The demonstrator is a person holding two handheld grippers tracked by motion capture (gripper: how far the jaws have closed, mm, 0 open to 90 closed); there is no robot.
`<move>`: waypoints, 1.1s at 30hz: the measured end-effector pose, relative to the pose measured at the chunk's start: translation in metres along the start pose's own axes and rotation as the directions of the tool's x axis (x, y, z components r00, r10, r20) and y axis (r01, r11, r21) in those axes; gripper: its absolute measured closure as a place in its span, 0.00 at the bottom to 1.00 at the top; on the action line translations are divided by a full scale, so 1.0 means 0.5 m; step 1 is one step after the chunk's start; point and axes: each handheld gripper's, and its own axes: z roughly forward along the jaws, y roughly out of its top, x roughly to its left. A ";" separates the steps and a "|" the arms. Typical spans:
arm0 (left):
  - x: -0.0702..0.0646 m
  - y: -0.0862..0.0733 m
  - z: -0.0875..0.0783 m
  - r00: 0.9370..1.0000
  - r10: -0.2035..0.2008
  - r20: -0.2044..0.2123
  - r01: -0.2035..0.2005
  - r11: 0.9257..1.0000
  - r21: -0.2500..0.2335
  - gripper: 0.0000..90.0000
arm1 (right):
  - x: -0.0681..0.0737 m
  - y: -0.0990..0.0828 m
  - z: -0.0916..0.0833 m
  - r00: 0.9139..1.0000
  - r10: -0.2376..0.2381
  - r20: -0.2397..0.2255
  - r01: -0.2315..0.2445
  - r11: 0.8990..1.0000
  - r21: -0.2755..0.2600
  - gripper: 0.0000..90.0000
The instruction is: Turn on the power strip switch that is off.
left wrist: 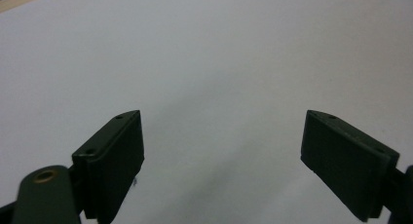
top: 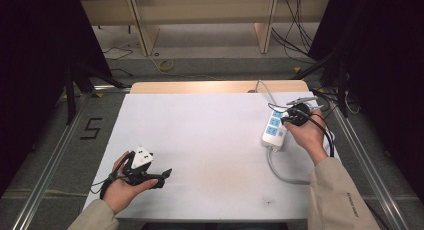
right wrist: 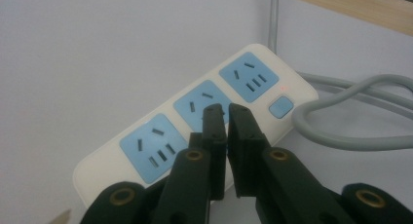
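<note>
The left hand-held gripper (top: 159,179) was held low at the table's (top: 210,140) near-left corner, jaws spread wide, nothing between them, well apart from the power strip (top: 274,130). The strip lay at the far right w/ its long axis running near-to-far. The right hand-held gripper (right wrist: 227,118) was poised just above its middle socket, jaws pressed nearly together, empty. The right was clearly the nearer.

Open sheet on your left, clutter on your right

You had the whole middle and left of the white sheet (top: 210,140) free to cross; your way was blocked only at the right edge, where the power strip (top: 274,129) lay under your right gripper (top: 285,121) and its grey cable (top: 282,172) looped just beside it toward you.
</note>
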 end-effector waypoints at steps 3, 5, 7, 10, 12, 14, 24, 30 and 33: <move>0.000 0.000 0.000 1.000 -0.001 0.000 0.001 1.000 0.000 0.17 | 0.004 -0.001 -0.005 1.000 -0.010 0.000 0.010 1.000 -0.006 0.94; -0.001 0.000 0.000 1.000 -0.001 -0.001 0.001 1.000 0.001 0.17 | 0.008 -0.002 -0.010 1.000 -0.016 -0.002 0.016 1.000 -0.012 0.93; 0.000 0.000 0.000 1.000 -0.002 -0.001 0.002 1.000 0.001 0.17 | 0.011 -0.002 -0.014 1.000 -0.019 -0.006 0.019 1.000 -0.017 0.92; 0.000 0.000 0.000 1.000 -0.003 -0.001 0.003 1.000 0.001 0.17 | 0.018 -0.005 -0.021 1.000 -0.022 -0.012 0.022 0.999 -0.032 0.91; 0.000 0.000 0.000 1.000 -0.004 -0.001 0.004 1.000 0.001 0.17 | 0.023 -0.009 -0.025 0.999 -0.030 -0.015 0.029 0.999 -0.038 0.90; -0.001 0.000 0.000 1.000 -0.003 -0.001 0.003 1.000 0.001 0.17 | 0.029 -0.012 -0.031 0.999 -0.035 -0.023 0.034 0.998 -0.051 0.89; -0.001 -0.001 0.000 1.000 -0.004 -0.002 0.004 1.000 0.000 0.17 | 0.067 -0.028 -0.059 0.993 -0.043 -0.113 0.031 0.994 -0.102 0.83; -0.001 -0.001 -0.001 1.000 -0.006 -0.002 0.006 1.000 0.000 0.17 | 0.091 -0.039 -0.077 0.987 -0.080 -0.137 0.064 0.991 -0.120 0.77; -0.001 -0.001 -0.001 1.000 -0.009 -0.001 0.009 1.000 0.001 0.17 | 0.101 -0.048 -0.085 0.983 -0.082 -0.164 0.061 0.990 -0.128 0.75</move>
